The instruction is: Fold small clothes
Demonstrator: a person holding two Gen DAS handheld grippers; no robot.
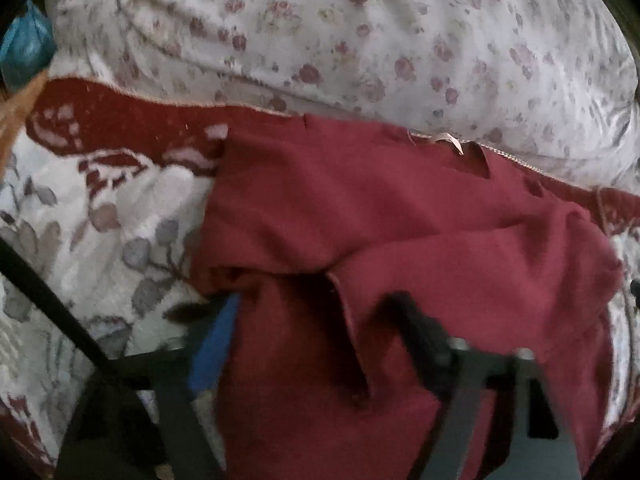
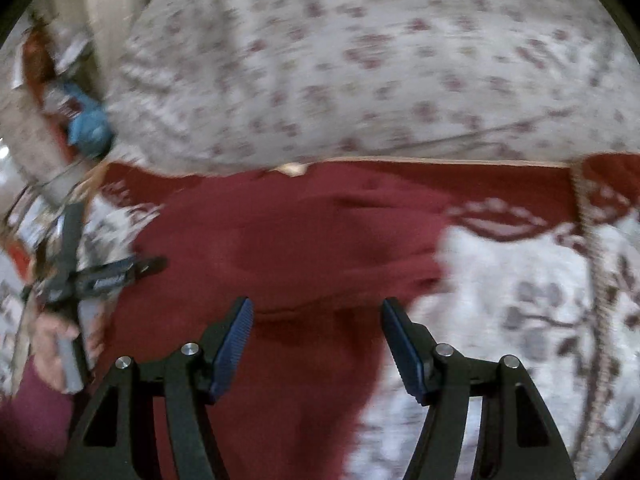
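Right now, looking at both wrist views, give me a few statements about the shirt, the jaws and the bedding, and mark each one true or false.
1. The right gripper has its jaws wide apart with nothing between them. True.
2. The shirt is blue. False: it is dark red.
3. The shirt lies on a floral blanket. True.
4. The pillow beyond the shirt is plain white. False: it has small reddish flowers.
5. Shirt fabric drapes over the left gripper. True.
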